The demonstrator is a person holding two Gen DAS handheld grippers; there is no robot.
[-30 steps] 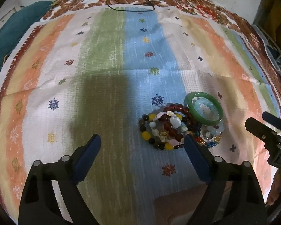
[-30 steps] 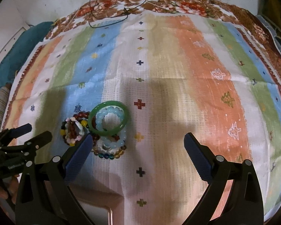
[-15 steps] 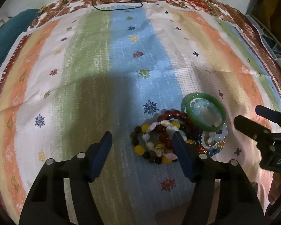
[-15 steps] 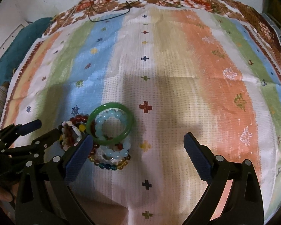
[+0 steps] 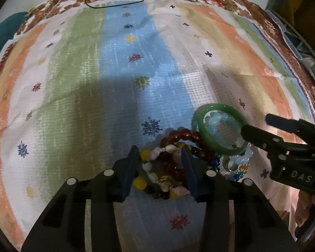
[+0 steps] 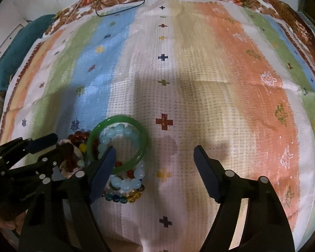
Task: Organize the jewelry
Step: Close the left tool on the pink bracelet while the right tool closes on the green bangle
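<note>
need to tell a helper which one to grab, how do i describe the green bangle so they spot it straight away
On the striped cloth sits one small heap of bracelets, where the blue stripe meets the white. The green bangle lies on top at the heap's far right, over a pale blue bead bracelet. It is the only smooth, solid, unbroken ring; everything beside it is strung from separate beads.

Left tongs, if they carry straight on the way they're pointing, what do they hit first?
Most likely the mixed-bead bracelet lying between the left tongs' fingers, which have just been closing around it. Depth is unclear, so contact can't be judged.
</note>
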